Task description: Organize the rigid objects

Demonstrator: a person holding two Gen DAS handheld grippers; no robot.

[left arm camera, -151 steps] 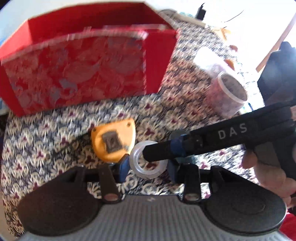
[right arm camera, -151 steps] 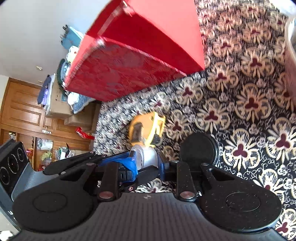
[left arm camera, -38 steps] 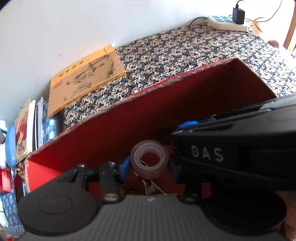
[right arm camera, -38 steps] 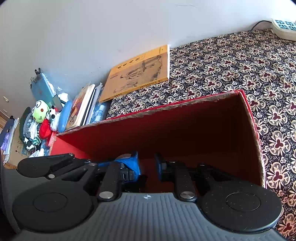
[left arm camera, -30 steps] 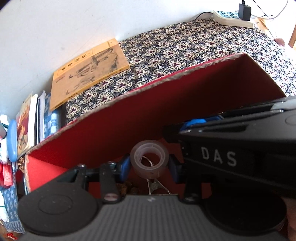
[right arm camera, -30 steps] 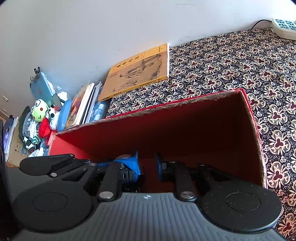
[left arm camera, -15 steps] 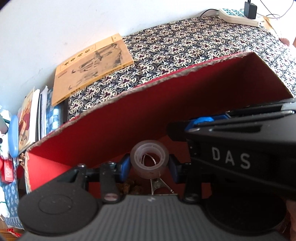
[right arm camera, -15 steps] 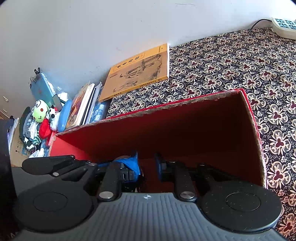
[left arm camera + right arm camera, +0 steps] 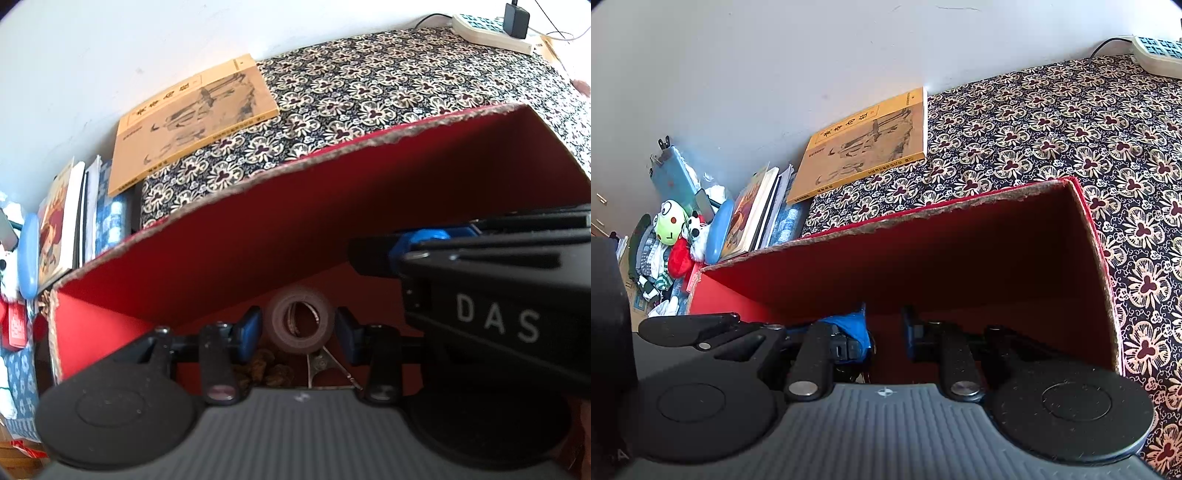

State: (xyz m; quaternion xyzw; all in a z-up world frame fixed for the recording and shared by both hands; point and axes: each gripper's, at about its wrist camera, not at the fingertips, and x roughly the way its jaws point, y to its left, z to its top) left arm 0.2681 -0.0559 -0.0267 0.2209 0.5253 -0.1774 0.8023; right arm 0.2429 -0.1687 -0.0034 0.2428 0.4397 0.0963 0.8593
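A clear tape roll (image 9: 300,320) sits low inside the red box (image 9: 332,206), dark in the box's shadow. My left gripper (image 9: 299,332) is open just above it, and a thin gap shows between the roll and each blue finger. My right gripper (image 9: 886,328) hangs over the same red box (image 9: 960,258), its jaws a narrow gap apart with nothing between them. In the left wrist view its black body (image 9: 495,295) marked DAS fills the right side. A metal clip (image 9: 325,363) and brown lumps (image 9: 267,369) lie on the box floor.
The box stands on a flower-patterned cloth (image 9: 1071,122). Behind it lie a yellow book (image 9: 864,147), a stack of books (image 9: 753,218) and soft toys (image 9: 670,221) at the left. A power strip (image 9: 491,33) is at the far right, by the white wall.
The tape roll has dropped out of my left gripper's hold and now looks smaller and darker, deeper in the box. The right gripper has stayed where it was.
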